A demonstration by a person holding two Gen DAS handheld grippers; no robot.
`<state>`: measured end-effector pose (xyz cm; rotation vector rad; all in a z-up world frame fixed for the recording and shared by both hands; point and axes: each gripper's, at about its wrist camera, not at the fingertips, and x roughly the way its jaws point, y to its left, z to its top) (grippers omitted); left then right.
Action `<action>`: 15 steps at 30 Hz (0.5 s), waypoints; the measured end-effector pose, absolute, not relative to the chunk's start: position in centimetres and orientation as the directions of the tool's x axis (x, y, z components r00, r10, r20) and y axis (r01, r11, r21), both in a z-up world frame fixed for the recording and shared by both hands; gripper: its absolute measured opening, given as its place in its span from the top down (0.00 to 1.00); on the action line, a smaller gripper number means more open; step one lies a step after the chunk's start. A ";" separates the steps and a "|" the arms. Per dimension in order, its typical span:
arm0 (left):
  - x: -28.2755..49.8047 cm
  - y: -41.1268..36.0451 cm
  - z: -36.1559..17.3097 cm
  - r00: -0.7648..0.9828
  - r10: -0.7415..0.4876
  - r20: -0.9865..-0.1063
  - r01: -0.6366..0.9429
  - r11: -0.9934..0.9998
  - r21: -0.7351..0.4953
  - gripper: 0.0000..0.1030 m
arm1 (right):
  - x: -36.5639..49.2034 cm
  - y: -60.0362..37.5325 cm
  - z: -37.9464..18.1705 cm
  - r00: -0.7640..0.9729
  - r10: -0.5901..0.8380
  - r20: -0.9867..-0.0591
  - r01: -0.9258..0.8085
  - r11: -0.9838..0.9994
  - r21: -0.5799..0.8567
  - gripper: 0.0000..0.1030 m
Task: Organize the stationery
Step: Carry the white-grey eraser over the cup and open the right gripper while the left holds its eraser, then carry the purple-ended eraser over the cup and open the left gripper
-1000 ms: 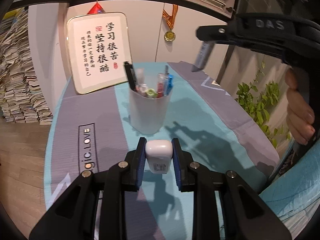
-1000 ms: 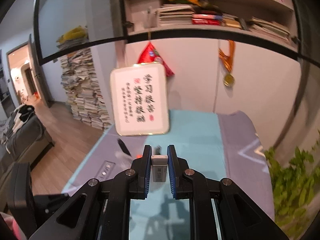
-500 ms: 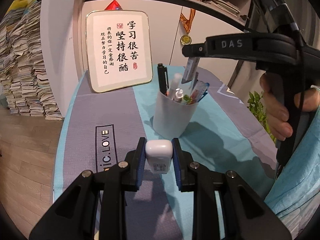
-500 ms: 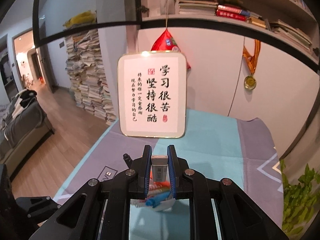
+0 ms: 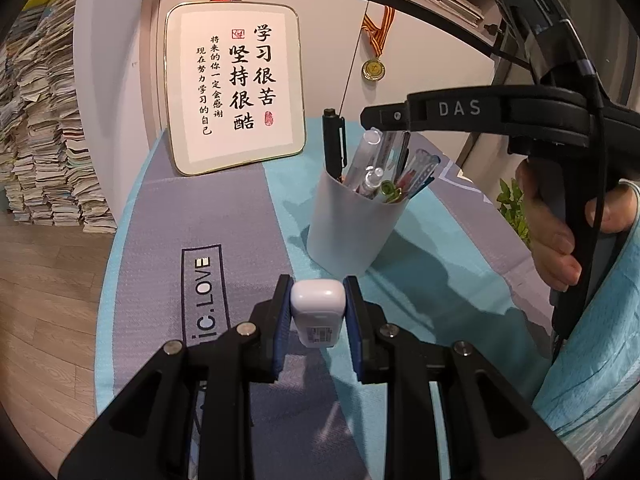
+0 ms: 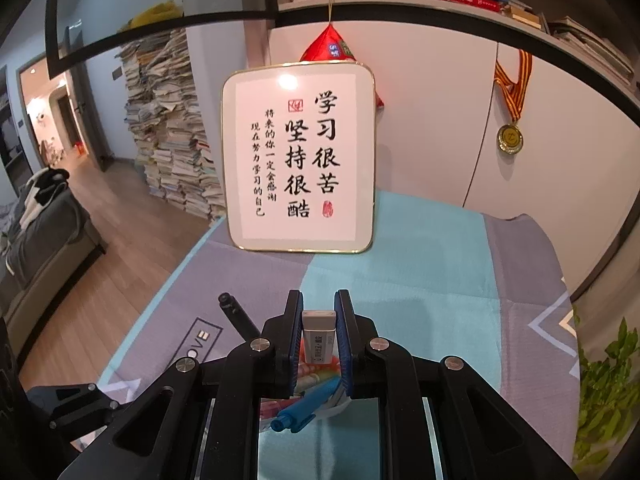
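A pale grey pen cup [image 5: 352, 228] full of pens stands mid-table on the teal and grey cloth. My left gripper [image 5: 318, 300] is shut on a small white rounded case [image 5: 318, 312] with a barcode label, held low over the cloth just in front of the cup. My right gripper [image 6: 319, 312] is shut on a slim grey-white eraser stick [image 6: 318, 336]. In the left wrist view the right gripper [image 5: 374, 118] hangs right over the cup's mouth, among the pen tops. Below its fingers in the right wrist view lie a blue pen [image 6: 308, 404] and a black pen [image 6: 236, 314].
A framed calligraphy sign [image 5: 236, 92] leans on the wall behind the cup. A medal [image 5: 374, 68] hangs to its right. A person's hand [image 5: 552, 240] grips the right tool's handle. A plant [image 5: 514, 208] is past the table's right edge, and stacked books [image 5: 44, 140] stand on the floor at left.
The right gripper has come down and leftward with the eraser stick until it hangs over the cup. The left gripper has shifted slightly, so the cup now sits further right in its view.
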<state>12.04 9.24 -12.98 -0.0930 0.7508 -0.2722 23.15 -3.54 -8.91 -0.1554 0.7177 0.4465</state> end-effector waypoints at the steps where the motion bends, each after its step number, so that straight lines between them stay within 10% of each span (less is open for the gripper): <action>1: 12.1 9.3 -13.0 0.698 -0.277 -0.661 0.210 0.961 -0.181 0.78 | 23.2 -3.6 -9.0 0.663 0.340 -0.667 -0.445 0.895 0.014 0.84; 15: 11.9 9.0 -12.5 0.702 -0.275 -0.657 0.212 0.961 -0.176 0.78 | 21.8 -5.3 -8.1 0.692 0.349 -0.632 -0.421 0.906 0.040 0.84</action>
